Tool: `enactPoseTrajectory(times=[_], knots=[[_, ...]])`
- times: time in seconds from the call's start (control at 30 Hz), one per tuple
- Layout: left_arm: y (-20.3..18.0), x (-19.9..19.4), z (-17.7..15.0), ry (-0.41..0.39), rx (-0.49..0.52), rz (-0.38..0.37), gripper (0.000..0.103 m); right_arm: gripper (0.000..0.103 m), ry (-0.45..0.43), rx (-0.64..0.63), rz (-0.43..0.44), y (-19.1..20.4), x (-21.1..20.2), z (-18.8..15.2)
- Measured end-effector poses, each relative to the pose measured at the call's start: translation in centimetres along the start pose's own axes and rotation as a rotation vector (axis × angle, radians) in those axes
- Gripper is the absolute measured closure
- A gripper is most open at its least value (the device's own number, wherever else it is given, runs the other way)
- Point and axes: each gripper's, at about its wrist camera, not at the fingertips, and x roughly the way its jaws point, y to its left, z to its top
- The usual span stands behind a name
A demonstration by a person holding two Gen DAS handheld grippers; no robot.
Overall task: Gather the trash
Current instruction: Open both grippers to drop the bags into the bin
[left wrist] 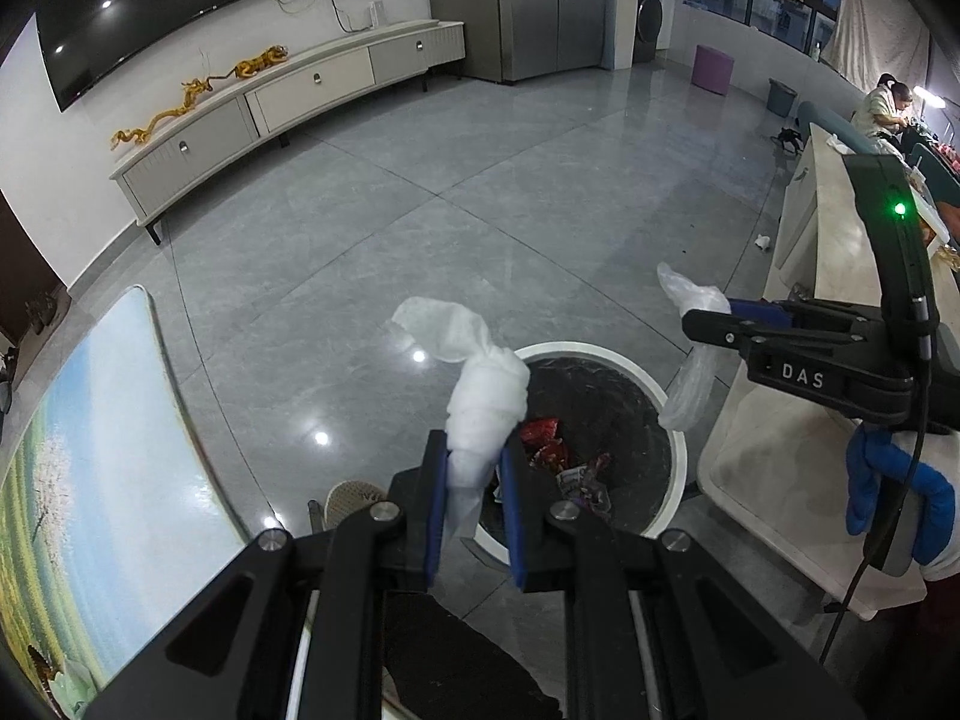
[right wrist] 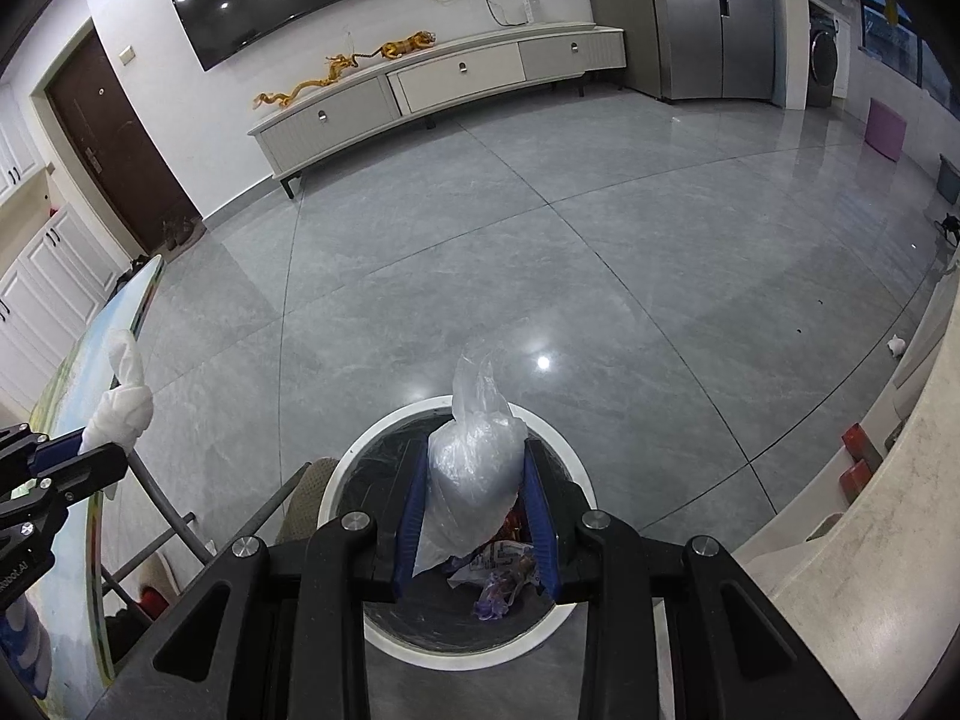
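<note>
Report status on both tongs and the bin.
Left tongs shut on white tissue wad. Right tongs shut on clear plastic bag. Both above bin; nothing blocking.

The left gripper (left wrist: 474, 468) is pointing steeply downward, and its blue pads (left wrist: 436, 492) are pressing on a twisted white tissue (left wrist: 486, 402). The right gripper (right wrist: 477, 510) is also tilting downward, its jaws closing a crumpled clear plastic bag (right wrist: 474, 456) between them. A blue-gloved hand (left wrist: 894, 492) is holding the right gripper's handle.
</note>
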Motion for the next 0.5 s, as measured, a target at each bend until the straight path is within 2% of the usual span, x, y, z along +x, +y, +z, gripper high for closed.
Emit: enactPoseTrajectory(times=[0.5], knots=[[-0.5,3.9,1.0,0.1,-0.076,-0.115,0.086,0.072,0.067,-0.033,-0.021,0.6,2.6,0.3]])
